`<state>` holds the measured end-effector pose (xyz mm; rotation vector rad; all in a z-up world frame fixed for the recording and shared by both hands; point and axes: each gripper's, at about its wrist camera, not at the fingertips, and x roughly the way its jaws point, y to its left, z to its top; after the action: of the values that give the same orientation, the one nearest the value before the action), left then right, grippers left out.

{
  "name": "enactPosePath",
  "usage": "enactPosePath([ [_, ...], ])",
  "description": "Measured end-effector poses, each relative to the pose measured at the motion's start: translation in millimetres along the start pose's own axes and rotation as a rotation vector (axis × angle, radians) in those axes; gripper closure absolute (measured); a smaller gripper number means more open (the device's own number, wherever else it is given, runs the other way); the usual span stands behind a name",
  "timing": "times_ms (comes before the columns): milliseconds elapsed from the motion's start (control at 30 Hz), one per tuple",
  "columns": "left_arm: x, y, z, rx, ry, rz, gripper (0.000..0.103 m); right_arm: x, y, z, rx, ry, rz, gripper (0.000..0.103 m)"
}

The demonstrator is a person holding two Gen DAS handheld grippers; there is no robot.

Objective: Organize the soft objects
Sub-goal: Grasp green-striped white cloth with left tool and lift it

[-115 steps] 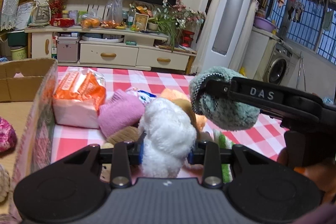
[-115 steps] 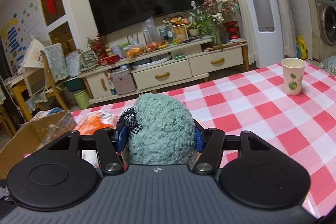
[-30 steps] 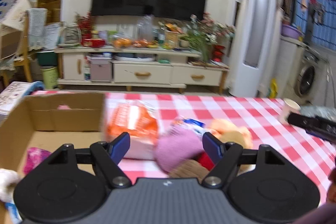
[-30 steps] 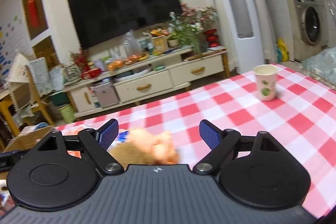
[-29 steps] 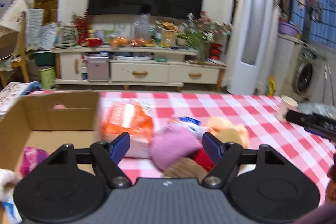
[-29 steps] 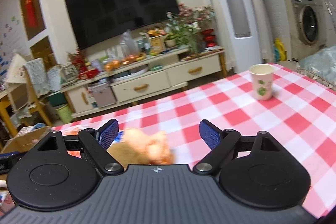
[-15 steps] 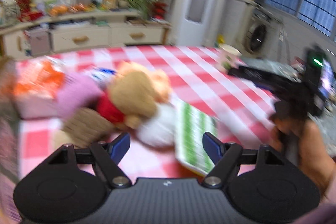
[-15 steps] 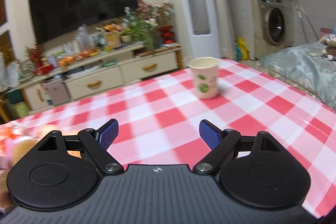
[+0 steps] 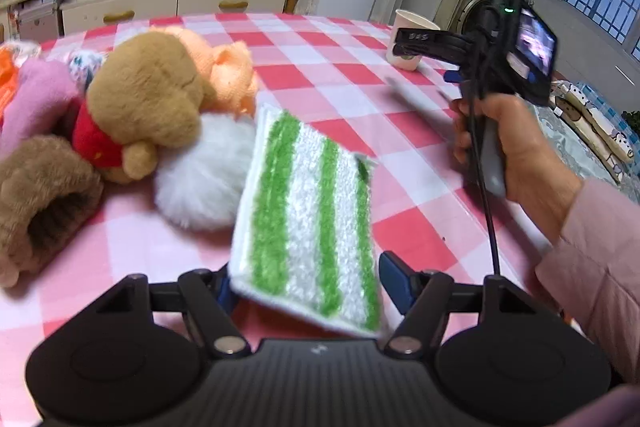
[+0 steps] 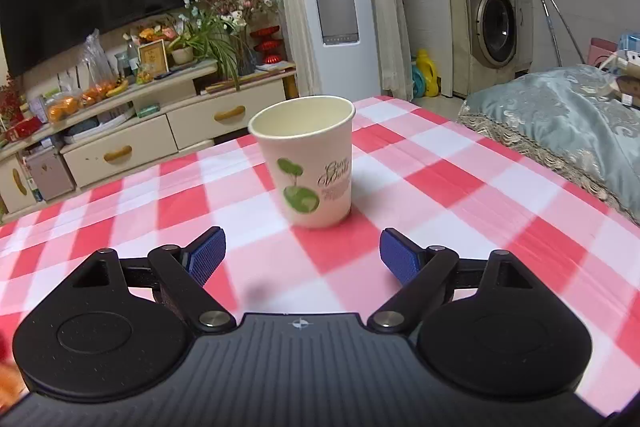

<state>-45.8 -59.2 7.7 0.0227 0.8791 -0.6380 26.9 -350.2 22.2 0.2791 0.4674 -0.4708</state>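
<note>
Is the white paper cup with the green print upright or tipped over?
Upright. The white paper cup with the green print stands on its base, open rim facing up.

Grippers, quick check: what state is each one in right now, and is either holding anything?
Left tongs: closing, the green-striped cloth between the pads; not visibly clamped yet.
Right tongs: open, empty, facing the paper cup.

On the table: a pad in the middle, near end between the fingers of the left gripper. Left of the pad and touching it, a fluffy ball. Behind the ball, a bear, with another plush behind it. Far left, a knitted item. Far right, a paper cup, just ahead of the right gripper. Beyond the table, a cabinet.
</note>
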Motion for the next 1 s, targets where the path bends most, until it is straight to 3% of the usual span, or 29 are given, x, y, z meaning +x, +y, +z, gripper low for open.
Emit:
enactPosePath([
  [100, 2.6, -5.0, 4.5, 0.008, -0.009, 0.004, 0.035, 17.4, -0.1, 4.2, -0.024, 0.008, -0.015, 0.000],
  [367, 12.0, -9.0, 13.6, 0.000, -0.037, 0.012, 0.047, 46.6, -0.7, 22.0, -0.043, 0.002, -0.017, 0.000],
  [400, 13.0, -9.6, 13.7, 0.007, -0.041, 0.012, 0.050, 49.2, -0.5, 23.4, -0.046, 0.004, -0.028, 0.005],
  [467, 14.3, -10.6, 14.4, 0.013, -0.044, 0.004, 0.058, 49.2, -0.2, 24.1, -0.054, 0.013, -0.023, 0.031],
  [533, 14.8, -11.0, 14.9, 0.011, -0.043, -0.010, 0.071, 48.3, 1.6, 24.0, -0.069, 0.012, -0.017, 0.032],
  [567, 15.1, -12.0, 14.9, 0.012, -0.041, -0.013, 0.073, 46.0, 2.9, 23.8, -0.077, 0.005, -0.016, 0.032],
  [700, 11.8, -10.3, 13.1, 0.009, -0.046, -0.005, 0.077, 33.8, 8.8, 17.7, -0.104, 0.002, 0.027, 0.033],
  [1000, -4.6, 11.2, 8.1, -0.059, -0.055, 0.008, 0.081, -13.4, 49.0, -13.6, -0.212, 0.101, 0.194, 0.032],
])
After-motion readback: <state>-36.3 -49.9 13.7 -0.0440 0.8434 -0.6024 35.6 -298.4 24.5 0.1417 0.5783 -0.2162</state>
